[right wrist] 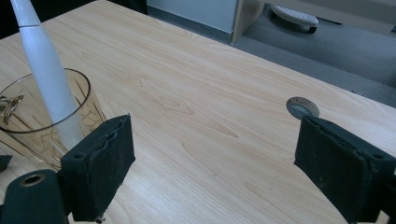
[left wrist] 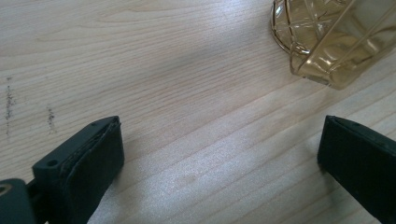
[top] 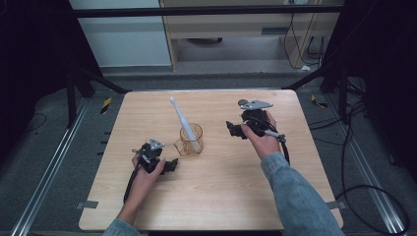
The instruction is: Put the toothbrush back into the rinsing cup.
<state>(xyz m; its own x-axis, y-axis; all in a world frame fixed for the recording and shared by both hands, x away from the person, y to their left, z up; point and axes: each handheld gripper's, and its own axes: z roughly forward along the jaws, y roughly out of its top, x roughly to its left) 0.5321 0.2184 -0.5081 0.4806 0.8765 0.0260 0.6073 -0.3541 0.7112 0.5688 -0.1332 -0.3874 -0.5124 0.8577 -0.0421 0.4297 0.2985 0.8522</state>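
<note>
An amber glass cup [top: 191, 140] with a handle stands near the middle of the wooden table [top: 221, 182]. A white electric toothbrush [top: 180, 120] leans in it, head up and to the far left. My left gripper [top: 173, 165] rests on the table just left of the cup and is open, with bare wood between its jaws; the cup's base [left wrist: 327, 42] is ahead at the upper right. My right gripper [top: 232, 130] is open, held to the right of the cup, which stands with the toothbrush [right wrist: 46, 74] past its left jaw [right wrist: 49, 112].
A round grey cable hole [right wrist: 302, 107] is set in the tabletop near the far right edge. Beyond the table lie grey floor, black frame bars and cables. Open wood lies in front of the cup and between the two hands.
</note>
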